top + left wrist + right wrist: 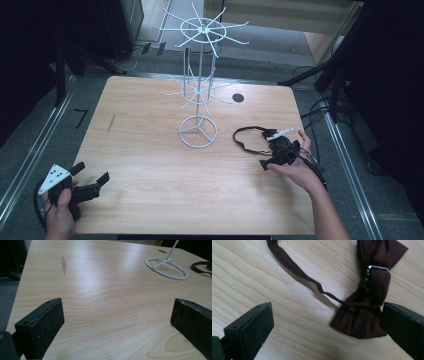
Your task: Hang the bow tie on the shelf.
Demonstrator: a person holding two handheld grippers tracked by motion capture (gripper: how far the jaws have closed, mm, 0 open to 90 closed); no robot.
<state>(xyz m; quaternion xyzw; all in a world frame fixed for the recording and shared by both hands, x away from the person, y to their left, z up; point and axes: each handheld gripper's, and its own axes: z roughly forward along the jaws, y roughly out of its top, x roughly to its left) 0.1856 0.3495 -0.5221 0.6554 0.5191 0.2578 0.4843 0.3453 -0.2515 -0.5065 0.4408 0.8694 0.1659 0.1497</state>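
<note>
Hovering low over the wooden table [150, 165], two hand-held claws work at opposite edges.
Left gripper [91, 178]: jaws spread wide with bare wood between them, nothing held; it sits at the near left corner in the person's left hand [60, 212].
Right gripper [280, 152]: jaws wide apart and gripping nothing, held in the right hand [298, 167] just above the table's right side.
Bow tie [372, 295]: dark maroon, lying flat on the wood directly ahead of the right gripper, its lower wing just inside the right-hand jaw; whether they touch, I cannot tell.
Strap [294, 268]: runs from the bow away ahead of the left-hand jaw.
Wire rack [199, 90]: white, upright, ahead of both grippers, mid-table.
</note>
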